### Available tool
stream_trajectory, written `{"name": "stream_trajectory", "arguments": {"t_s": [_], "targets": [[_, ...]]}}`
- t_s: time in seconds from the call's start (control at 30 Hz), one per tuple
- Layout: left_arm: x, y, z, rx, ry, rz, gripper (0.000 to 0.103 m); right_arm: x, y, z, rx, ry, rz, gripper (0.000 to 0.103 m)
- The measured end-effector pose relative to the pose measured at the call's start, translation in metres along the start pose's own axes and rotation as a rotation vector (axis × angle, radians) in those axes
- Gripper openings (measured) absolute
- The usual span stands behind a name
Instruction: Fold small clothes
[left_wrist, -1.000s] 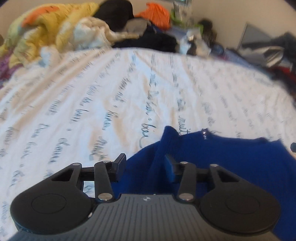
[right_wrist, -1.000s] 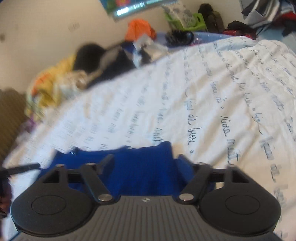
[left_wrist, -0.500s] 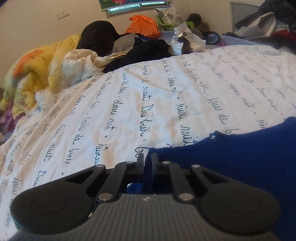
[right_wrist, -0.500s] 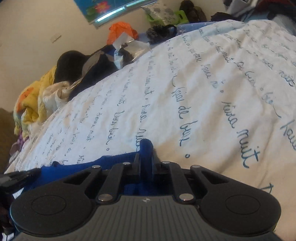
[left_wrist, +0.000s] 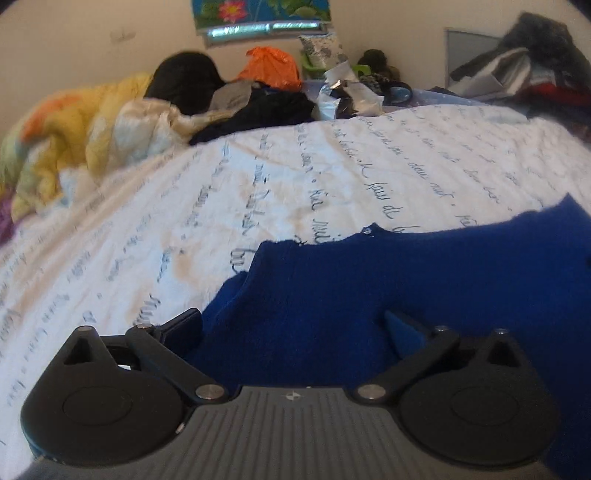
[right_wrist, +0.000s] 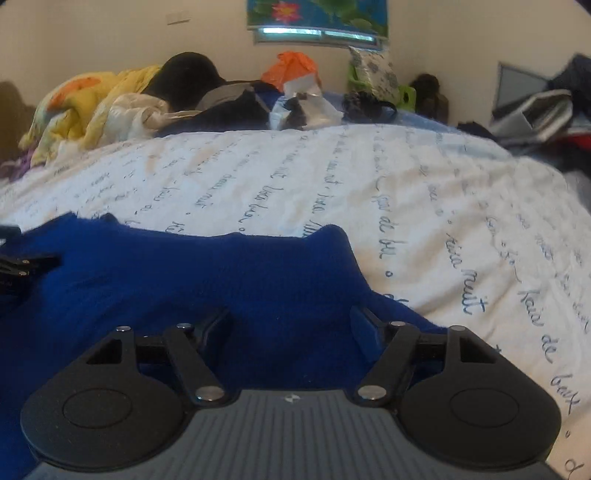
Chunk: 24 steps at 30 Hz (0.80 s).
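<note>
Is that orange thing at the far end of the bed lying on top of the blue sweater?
No. The orange bag sits in the clutter by the far wall, while the blue sweater lies on the white sheet near the camera, well apart.

The bedsheet (right_wrist: 424, 206) bears cursive script; "nuit" is readable.

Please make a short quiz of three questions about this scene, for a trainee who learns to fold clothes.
1. True or false: the blue garment lies on the white sheet with handwriting print.
2. What does the left gripper pinch? A) the garment B) the sheet C) nothing
3. Fill in: the pile behind the bed's far edge includes an ____ bag.

Key: 1 true; 2 C, its jaws are opening; 3 orange.
</note>
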<state>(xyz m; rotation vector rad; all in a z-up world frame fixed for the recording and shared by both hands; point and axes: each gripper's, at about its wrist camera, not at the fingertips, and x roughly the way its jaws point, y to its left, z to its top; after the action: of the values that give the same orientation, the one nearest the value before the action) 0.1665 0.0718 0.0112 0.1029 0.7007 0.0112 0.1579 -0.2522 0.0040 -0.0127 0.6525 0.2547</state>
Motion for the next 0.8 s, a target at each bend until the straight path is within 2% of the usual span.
{"name": "stream_trajectory", "arguments": {"t_s": [0.03, 0.1, 0.13, 0.17, 0.2, 0.23, 0.3, 0.33, 0.4, 0.43, 0.47, 0.5, 0.53, 0.6, 0.67, 0.73, 0.8], "targets": [[0.003, 0.008, 0.001, -0.047, 0.02, -0.013, 0.103, 0.001, -0.005, 0.003, 0.02, -0.004, 0.013, 0.071], [-0.003, 0.005, 0.001, -0.027, 0.016, 0.024, 0.103, 0.002, -0.002, 0.006, -0.028, 0.006, -0.001, 0.071], [-0.016, -0.001, -0.001, 0.004, -0.002, 0.058, 0.098, -0.001, 0.003, 0.009, -0.051, 0.015, -0.027, 0.072], [-0.032, -0.006, -0.004, 0.01, -0.014, 0.047, 0.087, -0.008, 0.009, 0.012, -0.039, 0.029, -0.07, 0.072], [-0.049, -0.009, -0.007, 0.002, -0.027, 0.008, 0.087, -0.02, 0.014, 0.014, -0.004, 0.041, -0.097, 0.073], [-0.068, -0.013, -0.013, -0.01, -0.046, -0.044, 0.089, -0.036, 0.018, 0.012, 0.033, 0.027, -0.068, 0.074], [-0.098, -0.027, -0.027, 0.012, -0.071, -0.124, 0.093, -0.067, 0.034, 0.0, 0.05, -0.015, 0.069, 0.075], [-0.107, -0.037, -0.036, 0.041, -0.073, -0.149, 0.093, -0.076, 0.046, -0.007, 0.033, -0.005, 0.105, 0.075], [-0.113, -0.054, -0.054, 0.104, -0.031, -0.187, 0.093, -0.081, 0.07, -0.024, -0.028, 0.063, 0.106, 0.075], [-0.109, -0.06, -0.065, 0.139, 0.017, -0.206, 0.092, -0.081, 0.079, -0.034, -0.059, 0.097, 0.092, 0.075], [-0.105, -0.062, -0.076, 0.162, 0.049, -0.209, 0.094, -0.08, 0.086, -0.046, -0.098, 0.124, 0.069, 0.075], [-0.112, -0.06, -0.084, 0.167, 0.004, -0.195, 0.101, -0.085, 0.091, -0.059, -0.161, 0.092, 0.04, 0.075], [-0.113, -0.054, -0.09, 0.167, 0.006, -0.194, 0.102, -0.092, 0.092, -0.07, -0.205, 0.055, 0.028, 0.078], [-0.117, -0.04, -0.089, 0.115, 0.06, -0.208, 0.099, -0.105, 0.08, -0.08, -0.138, 0.059, 0.05, 0.079], [-0.127, -0.029, -0.088, 0.08, 0.065, -0.203, 0.091, -0.113, 0.075, -0.077, -0.127, 0.107, 0.041, 0.079], [-0.134, -0.025, -0.089, 0.059, 0.058, -0.218, 0.095, -0.124, 0.073, -0.071, -0.079, 0.12, 0.027, 0.08], [-0.127, -0.028, -0.092, 0.059, 0.096, -0.21, 0.098, -0.129, 0.075, -0.07, -0.056, 0.106, 0.072, 0.081]]}}
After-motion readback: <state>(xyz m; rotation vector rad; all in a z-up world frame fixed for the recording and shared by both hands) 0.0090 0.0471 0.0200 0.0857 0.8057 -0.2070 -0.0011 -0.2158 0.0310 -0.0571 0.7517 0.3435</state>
